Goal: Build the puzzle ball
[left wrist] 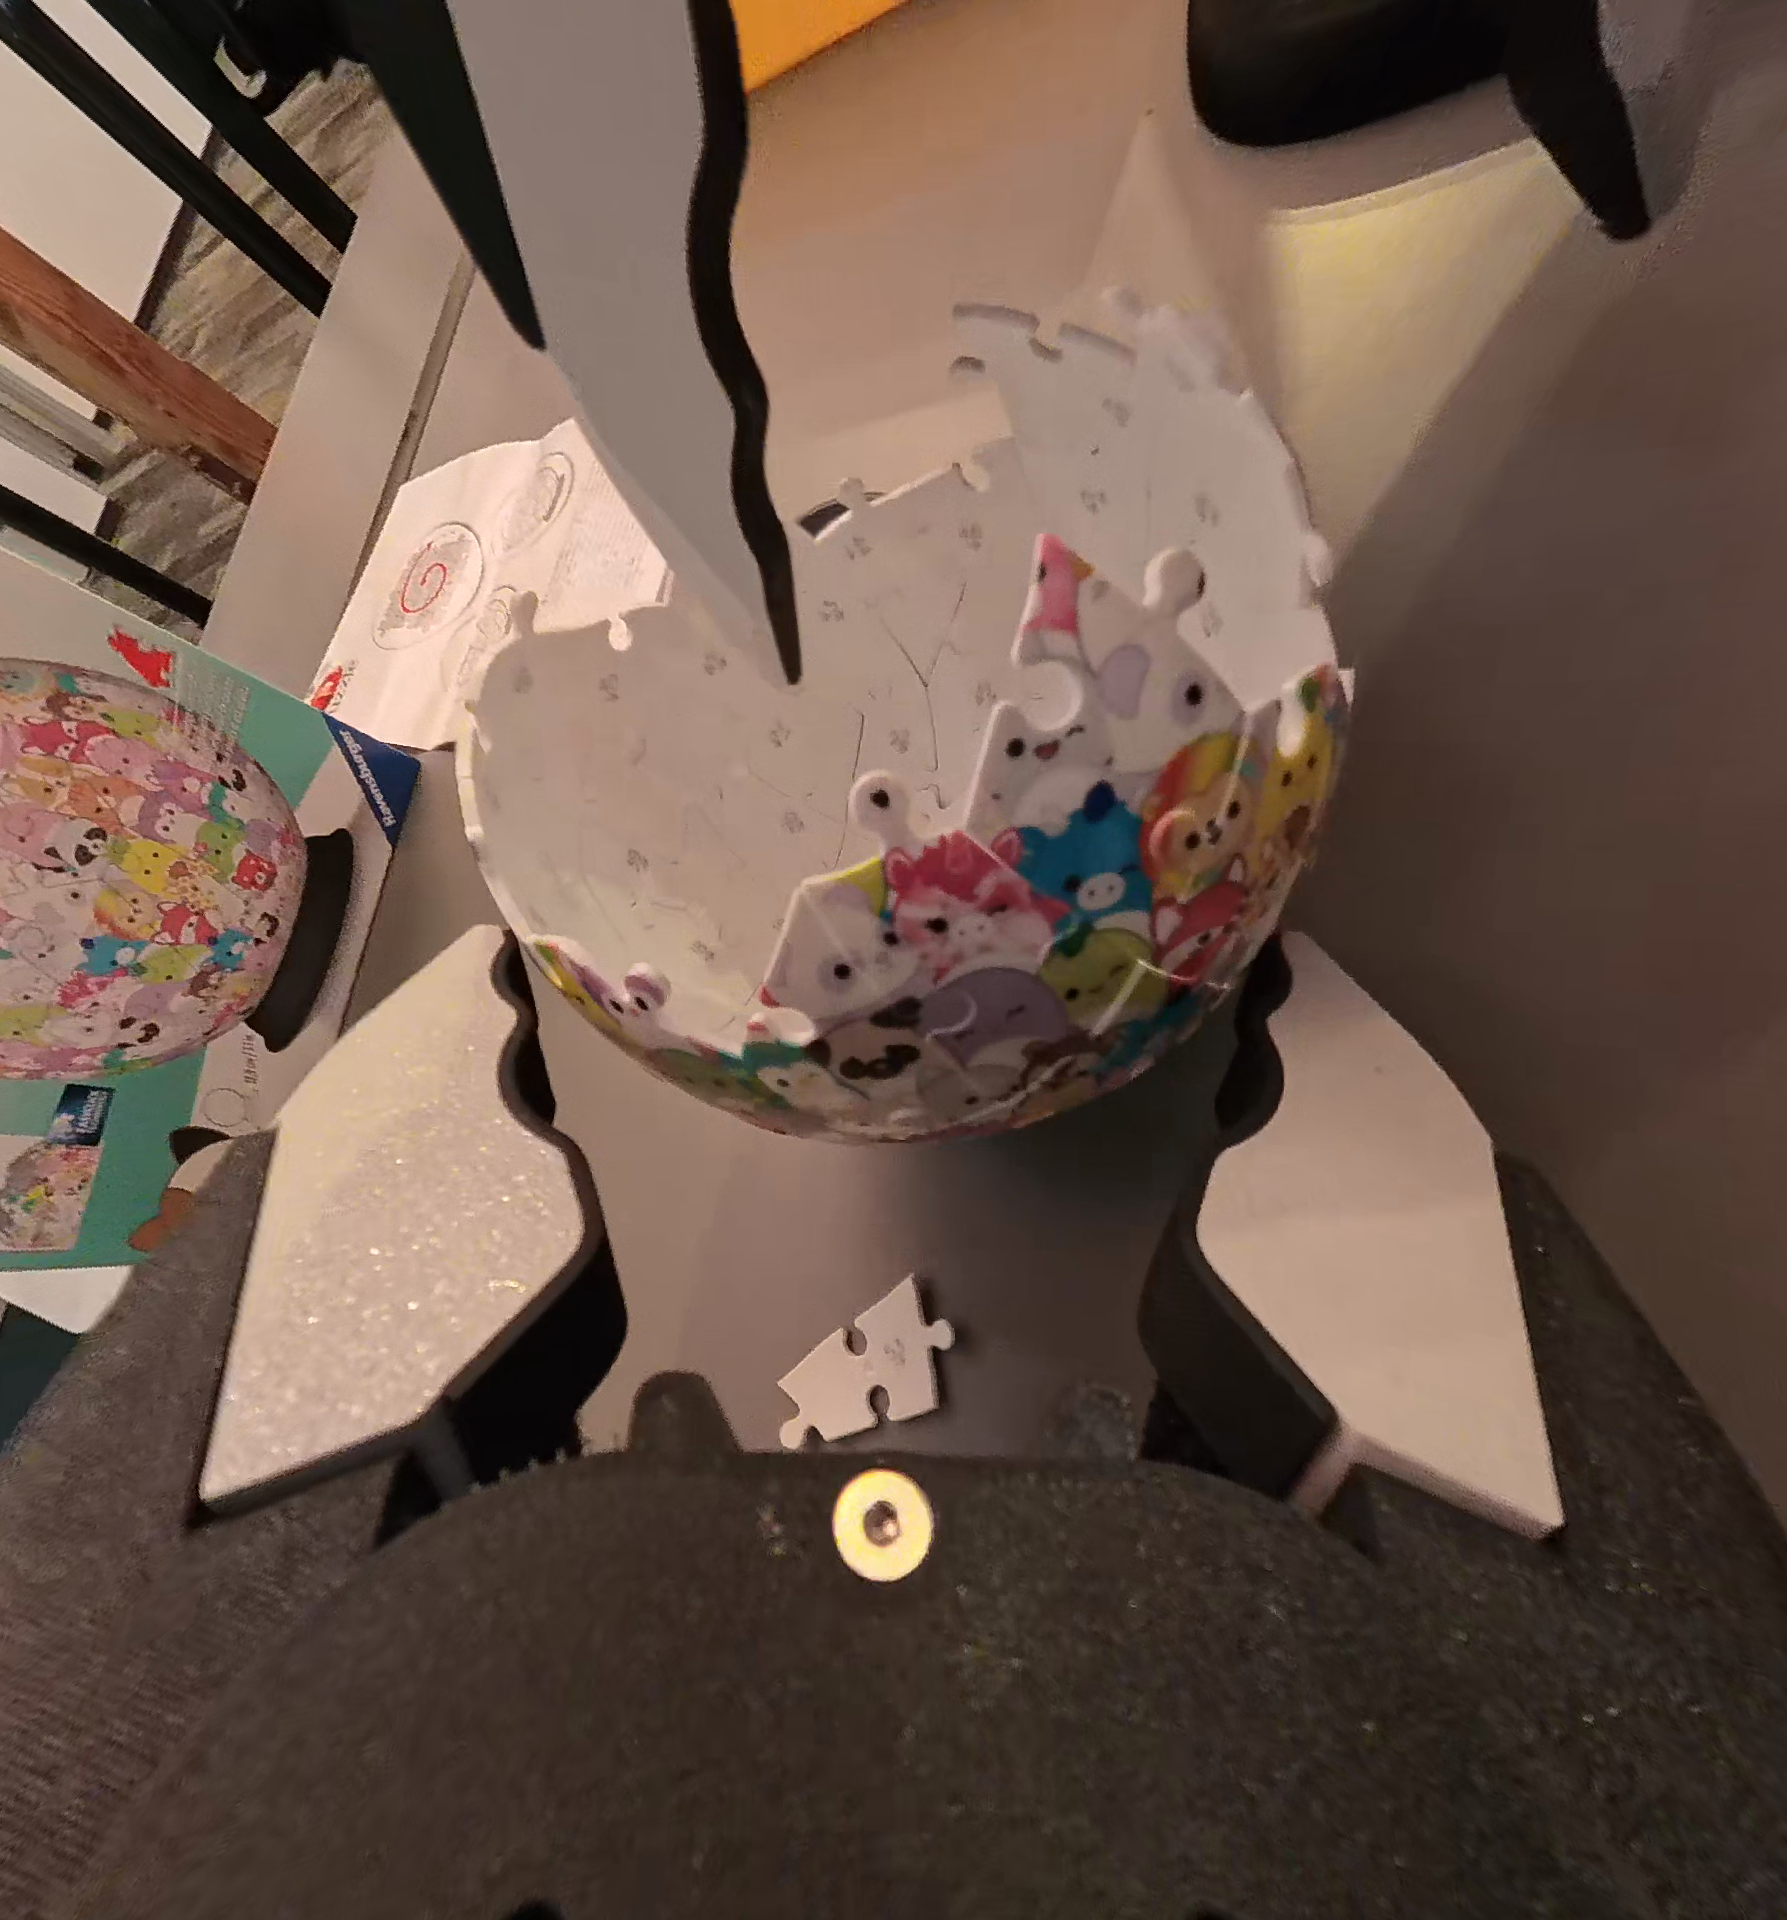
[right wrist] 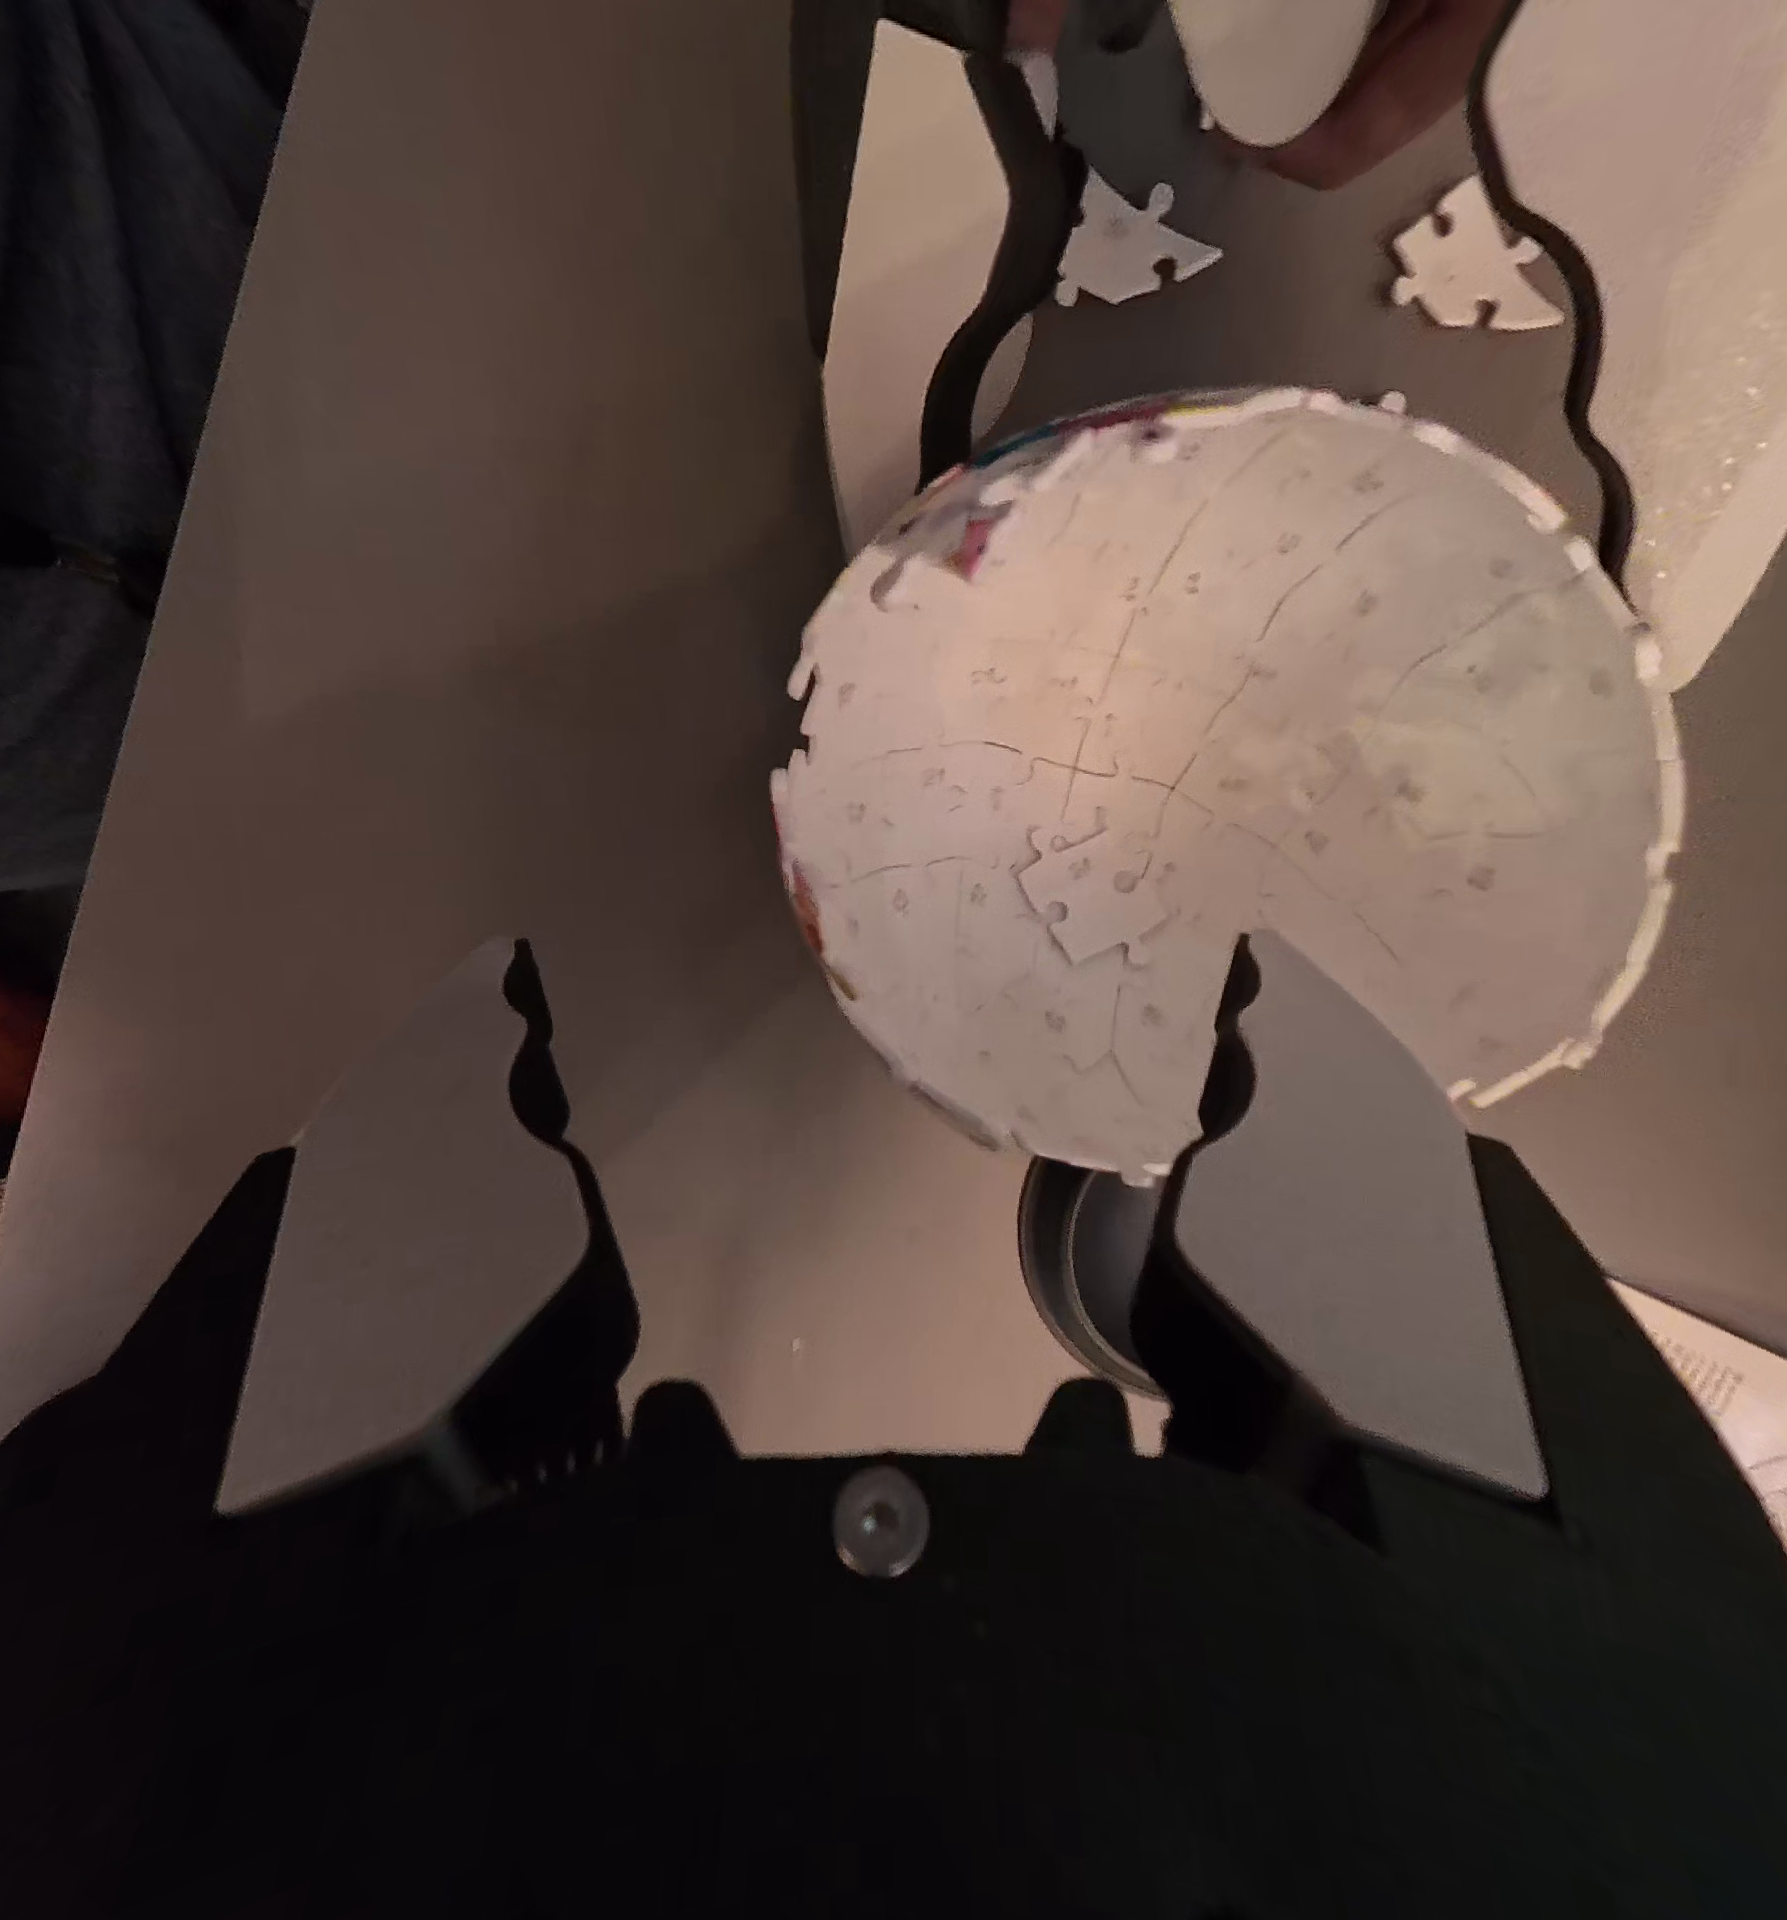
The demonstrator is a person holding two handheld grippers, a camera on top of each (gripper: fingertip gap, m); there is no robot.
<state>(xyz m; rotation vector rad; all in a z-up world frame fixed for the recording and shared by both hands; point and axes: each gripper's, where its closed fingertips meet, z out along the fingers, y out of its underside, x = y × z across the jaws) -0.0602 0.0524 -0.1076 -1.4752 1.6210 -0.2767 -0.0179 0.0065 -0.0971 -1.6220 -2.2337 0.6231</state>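
A loose white piece [left wrist: 865,1363] lies at 6 o'clock from the half-built ball [left wrist: 910,831]; both the left gripper [left wrist: 894,997] and the right gripper [right wrist: 878,997] are spread wide, holding nothing, so a bump could pop the ball's thin rim apart.

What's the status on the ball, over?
Left gripper open around half-built puzzle ball. Right gripper open, one finger inside the shell. Loose piece lying near.

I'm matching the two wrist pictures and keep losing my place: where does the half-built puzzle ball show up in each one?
Left wrist view: the half-built puzzle ball sits centre, just past the left claw, its colourful outside low and right.
Right wrist view: the ball is right of centre, white inside facing the camera, beyond the right claw.
Shared landmark: a loose white puzzle piece on the grey table.
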